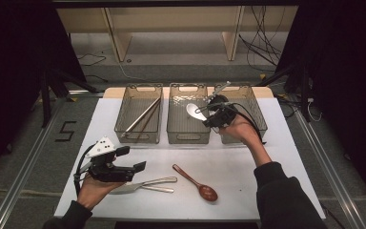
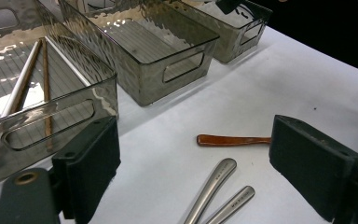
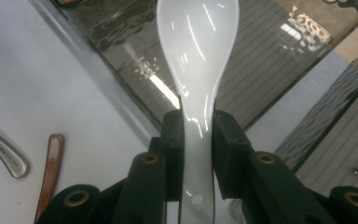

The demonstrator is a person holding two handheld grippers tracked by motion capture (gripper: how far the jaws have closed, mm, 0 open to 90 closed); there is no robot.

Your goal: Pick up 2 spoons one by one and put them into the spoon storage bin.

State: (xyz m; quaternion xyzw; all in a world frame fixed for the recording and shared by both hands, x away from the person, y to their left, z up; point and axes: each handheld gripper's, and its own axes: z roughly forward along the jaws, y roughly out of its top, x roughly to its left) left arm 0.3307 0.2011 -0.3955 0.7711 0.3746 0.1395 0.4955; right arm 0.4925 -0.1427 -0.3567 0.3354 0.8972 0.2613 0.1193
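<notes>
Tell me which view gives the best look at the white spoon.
The right gripper view: the white spoon fills its centre, its handle pinched between the right gripper fingers over a bin. The high view shows the white spoon small, above the middle bin.

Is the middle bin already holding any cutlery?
No, the middle bin is bare inside; the white spoon sits in the right gripper.

Lab: rail-framed white table [image 1: 286, 157], loose floor cables [image 1: 262, 43]

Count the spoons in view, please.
2: a white spoon held in the right hand-held gripper above the middle bin, and a brown spoon on the table.
</notes>
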